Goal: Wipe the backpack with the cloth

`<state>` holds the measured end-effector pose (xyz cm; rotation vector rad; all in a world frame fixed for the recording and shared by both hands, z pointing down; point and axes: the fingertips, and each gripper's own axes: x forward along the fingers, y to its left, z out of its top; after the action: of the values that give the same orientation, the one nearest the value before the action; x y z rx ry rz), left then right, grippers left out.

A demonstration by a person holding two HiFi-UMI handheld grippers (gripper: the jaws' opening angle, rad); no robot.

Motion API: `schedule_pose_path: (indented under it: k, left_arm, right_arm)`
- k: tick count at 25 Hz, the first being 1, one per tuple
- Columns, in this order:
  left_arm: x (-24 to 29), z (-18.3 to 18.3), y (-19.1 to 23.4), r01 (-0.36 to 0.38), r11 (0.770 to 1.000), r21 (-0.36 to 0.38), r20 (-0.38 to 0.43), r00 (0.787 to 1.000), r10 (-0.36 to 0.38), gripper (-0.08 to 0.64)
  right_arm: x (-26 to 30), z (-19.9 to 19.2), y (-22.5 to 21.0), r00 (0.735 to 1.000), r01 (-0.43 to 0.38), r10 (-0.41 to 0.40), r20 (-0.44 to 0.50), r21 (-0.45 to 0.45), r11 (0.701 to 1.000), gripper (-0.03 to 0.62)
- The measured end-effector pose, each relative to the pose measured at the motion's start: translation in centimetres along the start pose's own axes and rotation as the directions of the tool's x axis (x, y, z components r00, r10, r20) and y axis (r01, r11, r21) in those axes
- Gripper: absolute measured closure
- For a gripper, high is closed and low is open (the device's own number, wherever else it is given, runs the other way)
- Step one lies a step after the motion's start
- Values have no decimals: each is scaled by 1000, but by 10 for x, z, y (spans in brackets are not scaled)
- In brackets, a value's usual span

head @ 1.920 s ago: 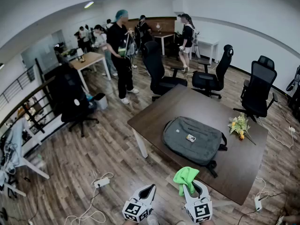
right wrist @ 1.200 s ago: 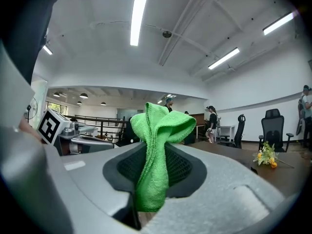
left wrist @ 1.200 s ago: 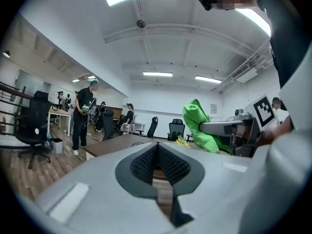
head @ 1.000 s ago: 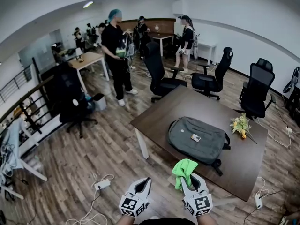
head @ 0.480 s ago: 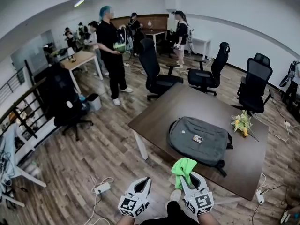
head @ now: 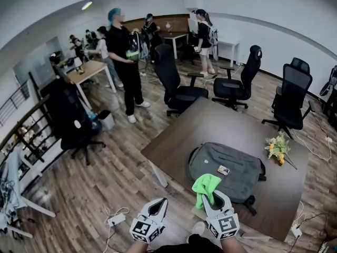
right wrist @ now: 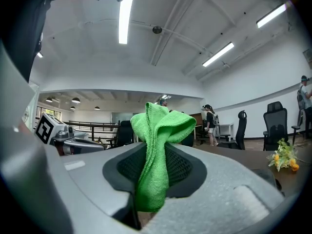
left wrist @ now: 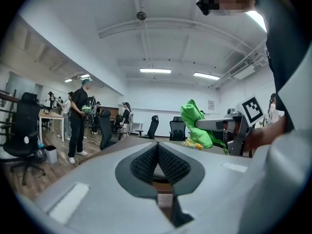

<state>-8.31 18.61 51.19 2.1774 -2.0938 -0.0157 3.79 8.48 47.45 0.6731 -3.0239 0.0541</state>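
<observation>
**A:** What sits closest?

**B:** The left gripper (left wrist: 157,149). Its two jaws are pressed together tip to tip, with nothing between them. It hangs over the floor (head: 116,165), off the near edge of the table (head: 210,123), just beside the right gripper (right wrist: 157,167).

**A:** And the right one?

**B:** It is pinching the cloth (right wrist: 161,130). The bright green cloth is clamped at its middle between the ribbed inner faces. A bunched fold stands up above the jaws and a tail hangs down below them.

**A:** Where is the backpack?

**B:** The grey backpack (head: 239,165) lies flat on the dark wooden table, toward the near side, with a small tag (head: 223,169) on its top face. In the head view the cloth shows against the backpack's near left edge. Whether the two touch, I cannot tell.

**A:** Anything else on the table?

**B:** A bunch of yellow and white flowers (head: 278,148) lies to the right of the backpack, apart from it.

**A:** And farther off?

**B:** Black office chairs (head: 235,86) stand around the far side of the table on the wood-plank floor. Left of them a person in black (head: 125,57) stands upright. More people stand near the desks by the far wall.
</observation>
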Motion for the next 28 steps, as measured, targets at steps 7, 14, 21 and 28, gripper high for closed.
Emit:
schedule_pose_path:
  k: [7,14,21,28]
  left_arm:
    - [74,27,16,36,996,77,-15,999,-35,545]
    - [132,30,38,46,996,82,-28,999,-43,545]
    - [158,25,66,47,994,96,-60,997,-42,545]
    - [207,19,86,113,992,63,-87,990,-107,545]
  right_arm:
    - [32,3,-61,1000,16,-16,-2,26,1000,488]
    - [52,-10,-129,992,92,-89,-86,33,995,488]
    - [71,-24,-153,984,103,-95,-150,46,994,485]
    - [99,-35,-169,972,158,-148,-185,41,987,484]
